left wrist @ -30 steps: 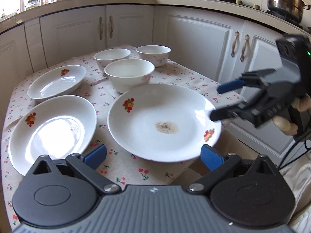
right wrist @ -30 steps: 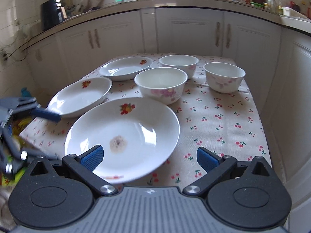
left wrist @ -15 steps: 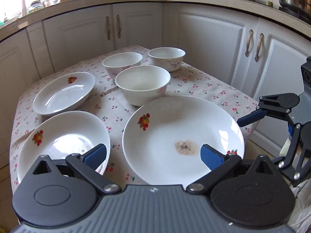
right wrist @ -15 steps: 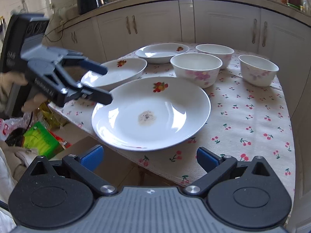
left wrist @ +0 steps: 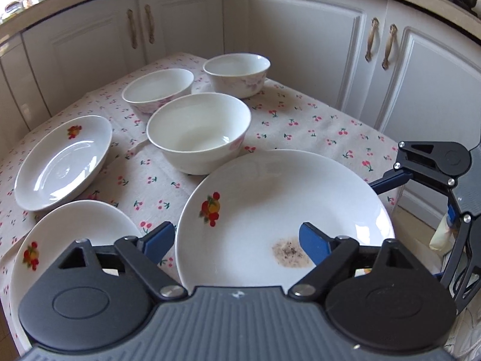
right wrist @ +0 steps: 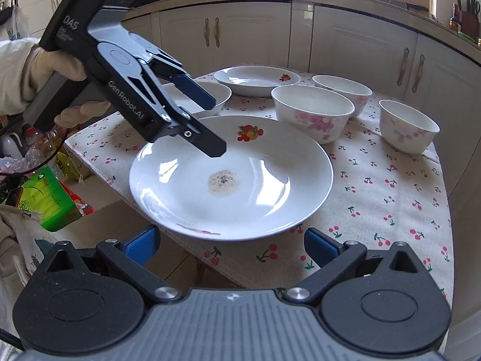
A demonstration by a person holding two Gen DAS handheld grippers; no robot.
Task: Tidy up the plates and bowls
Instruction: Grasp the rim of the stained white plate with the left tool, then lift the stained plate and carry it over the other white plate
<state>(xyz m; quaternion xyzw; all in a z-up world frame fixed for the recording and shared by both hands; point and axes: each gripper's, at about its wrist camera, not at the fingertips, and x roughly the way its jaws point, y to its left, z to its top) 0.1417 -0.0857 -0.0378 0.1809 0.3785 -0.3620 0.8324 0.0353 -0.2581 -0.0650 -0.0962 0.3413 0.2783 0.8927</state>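
Note:
A large white plate (left wrist: pixel 270 204) with a fruit print and a brown stain lies at the table's near corner; it also shows in the right wrist view (right wrist: pixel 255 180). Two smaller plates (left wrist: pixel 63 159) (left wrist: pixel 69 234) lie to its left. Three white bowls (left wrist: pixel 198 132) (left wrist: pixel 159 88) (left wrist: pixel 237 72) stand behind it. My left gripper (left wrist: pixel 237 240) is open, hovering over the large plate's near-left rim; it shows in the right wrist view (right wrist: pixel 210 120). My right gripper (right wrist: pixel 228 243) is open and empty, just off the plate's edge at the table corner; it shows in the left wrist view (left wrist: pixel 390 180).
The table has a cherry-print cloth (right wrist: pixel 390 195). White kitchen cabinets (left wrist: pixel 300 39) stand close behind and to the right. Green packets and bags (right wrist: pixel 45 204) lie on the floor to the left of the table.
My left gripper has moved forward over the large plate's rim. My right gripper has swung to the plate's other side, by the table corner. Both stay open.

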